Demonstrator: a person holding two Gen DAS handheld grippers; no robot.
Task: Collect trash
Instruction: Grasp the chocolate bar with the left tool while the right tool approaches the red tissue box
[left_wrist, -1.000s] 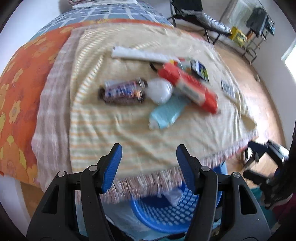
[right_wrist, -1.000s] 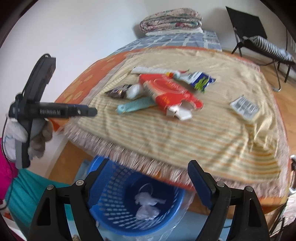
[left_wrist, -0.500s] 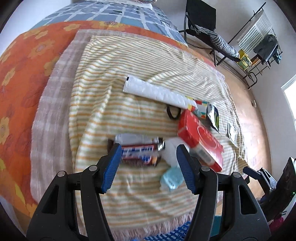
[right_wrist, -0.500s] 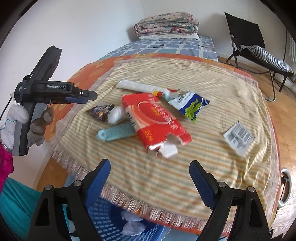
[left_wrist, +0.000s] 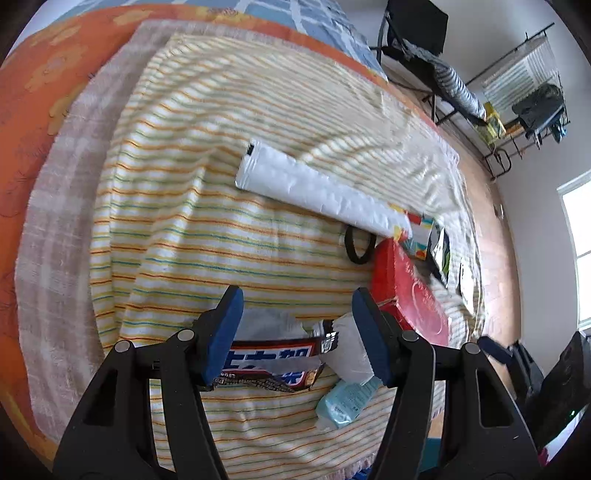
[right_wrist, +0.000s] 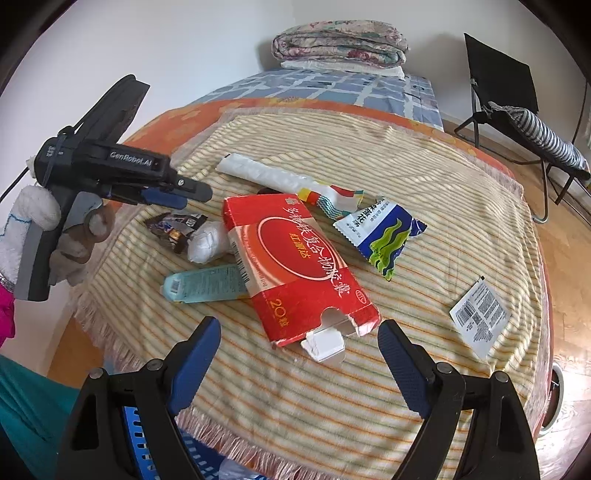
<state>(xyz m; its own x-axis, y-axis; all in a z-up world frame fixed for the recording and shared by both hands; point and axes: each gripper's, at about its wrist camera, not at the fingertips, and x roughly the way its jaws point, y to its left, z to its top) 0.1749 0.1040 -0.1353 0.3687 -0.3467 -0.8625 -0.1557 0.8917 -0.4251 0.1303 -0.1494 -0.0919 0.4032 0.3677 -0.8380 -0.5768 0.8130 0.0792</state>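
The left gripper (left_wrist: 297, 332) hangs above the near left part of a yellow striped blanket (left_wrist: 207, 229) that covers the bed. Its blue fingers (left_wrist: 225, 332) are apart and released, and nothing is pressed between them. Under the gap lies a dark brown chocolate bar wrapper (left_wrist: 273, 363), and a crumpled white paper ball (left_wrist: 349, 347) lies just right of it, partly behind the right finger. A pale blue plastic packet (left_wrist: 341, 402) lies nearer, touching the ball.

The right gripper (right_wrist: 299, 363) is over the near edge of the blanket. Its fingers (right_wrist: 195, 358) are spread wide and hold nothing. Just beyond them lies a flat red cardboard box (right_wrist: 295, 266) with a torn open end, and a white inner piece (right_wrist: 325, 345) sticks out of this end. The pale blue packet touches the left side of the box. Farther away lies a long white foil wrapper (right_wrist: 266, 173) with a coloured end. To the right of the box is a blue, white and green snack bag (right_wrist: 384, 232), and far right a small white printed sachet (right_wrist: 480, 314) lies apart. A black hair band (left_wrist: 358, 247) lies between the white wrapper and the red box. A blue plastic basket (right_wrist: 140, 450) is below the near edge of the blanket, mostly hidden.
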